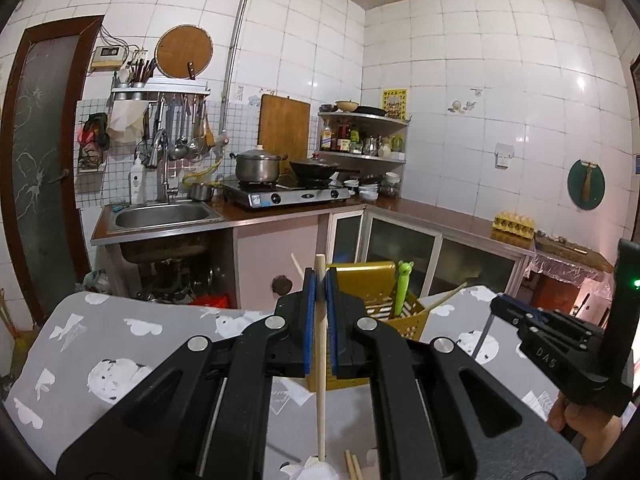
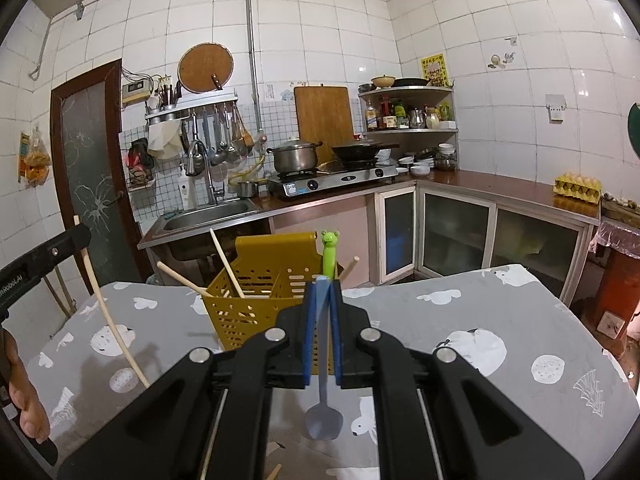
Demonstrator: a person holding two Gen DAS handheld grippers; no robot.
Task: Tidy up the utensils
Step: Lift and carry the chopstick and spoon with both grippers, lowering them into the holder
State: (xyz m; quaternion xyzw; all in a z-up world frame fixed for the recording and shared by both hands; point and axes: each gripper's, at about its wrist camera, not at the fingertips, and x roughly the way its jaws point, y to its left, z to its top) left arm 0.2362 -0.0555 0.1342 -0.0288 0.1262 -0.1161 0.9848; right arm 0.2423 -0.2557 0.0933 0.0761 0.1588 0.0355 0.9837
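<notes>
Your left gripper (image 1: 319,294) clamps a chopstick (image 1: 320,380); your right gripper (image 2: 322,294) clamps a blue spoon (image 2: 322,408), both above the table (image 2: 460,320), near the yellow basket (image 2: 256,304).

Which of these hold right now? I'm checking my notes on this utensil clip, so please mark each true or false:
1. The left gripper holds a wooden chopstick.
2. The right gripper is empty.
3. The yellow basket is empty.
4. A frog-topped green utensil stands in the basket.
1. True: the left gripper has its jaws shut on a wooden chopstick, held near upright.
2. False: the right gripper grips a blue spoon, bowl hanging down.
3. False: the yellow basket already holds chopsticks.
4. True: the frog-topped green utensil stands at its right side.
</notes>
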